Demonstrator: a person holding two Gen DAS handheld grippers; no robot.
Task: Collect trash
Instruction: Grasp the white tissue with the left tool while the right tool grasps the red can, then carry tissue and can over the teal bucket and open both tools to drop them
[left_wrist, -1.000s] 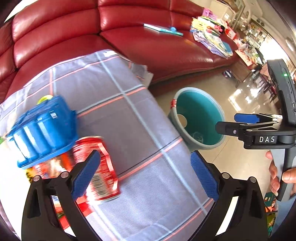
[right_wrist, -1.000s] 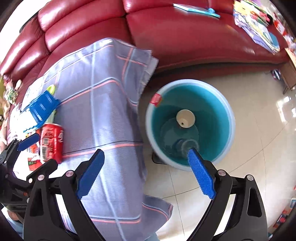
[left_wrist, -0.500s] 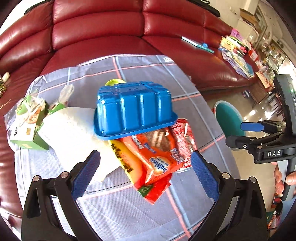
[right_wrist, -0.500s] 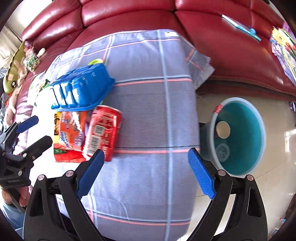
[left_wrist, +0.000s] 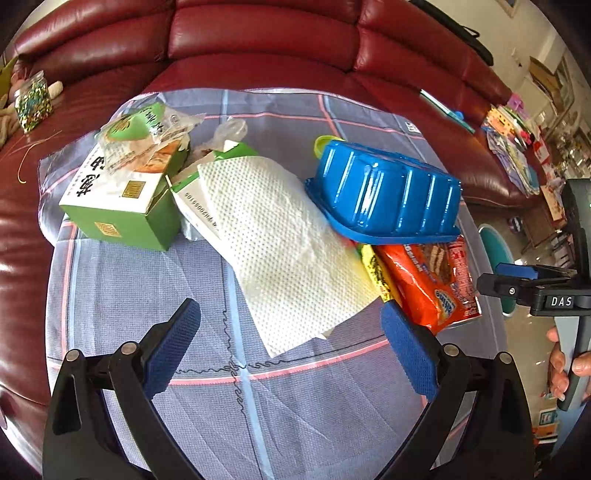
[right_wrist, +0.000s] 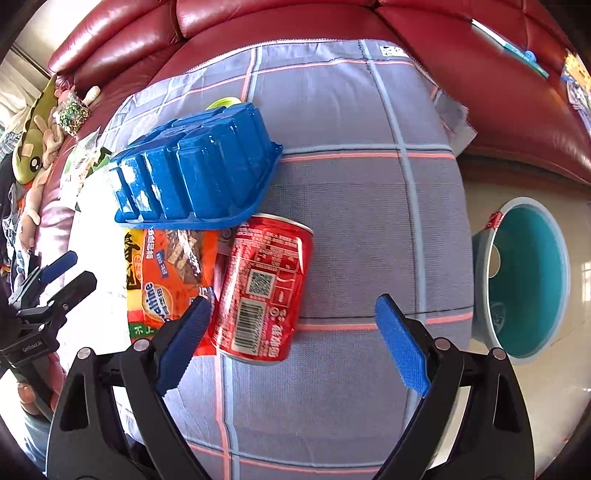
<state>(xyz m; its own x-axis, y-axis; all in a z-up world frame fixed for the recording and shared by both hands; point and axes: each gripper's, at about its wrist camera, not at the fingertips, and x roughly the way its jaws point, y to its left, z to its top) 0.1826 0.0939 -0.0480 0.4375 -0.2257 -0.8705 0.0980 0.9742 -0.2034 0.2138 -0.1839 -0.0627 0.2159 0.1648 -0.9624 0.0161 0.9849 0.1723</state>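
Blue-padded fingers of the right gripper (right_wrist: 290, 338) are standing wide apart and gripping nothing, having just narrowed slightly; they are hovering above a crushed red soda can (right_wrist: 264, 286) lying on its side on a grey checked cloth (right_wrist: 369, 221). One pad is sitting just left of the can, the other well to its right. Touching the can's left side, an orange snack wrapper (right_wrist: 170, 273) is lying flat. Just behind the can, an upturned blue plastic tray (right_wrist: 195, 170) is resting partly on the wrapper. Right of the can, beyond the cloth's edge, a teal trash bin (right_wrist: 532, 280) is standing on the floor. The left gripper (left_wrist: 290, 349) is also released and empty, hanging over the cloth left of the can, near a white paper towel (left_wrist: 280, 251). Farther left of the can, a green carton (left_wrist: 118, 199) is sitting under a clear wrapper (left_wrist: 147, 129). Behind everything, a red leather sofa (left_wrist: 258, 40) is curving around.
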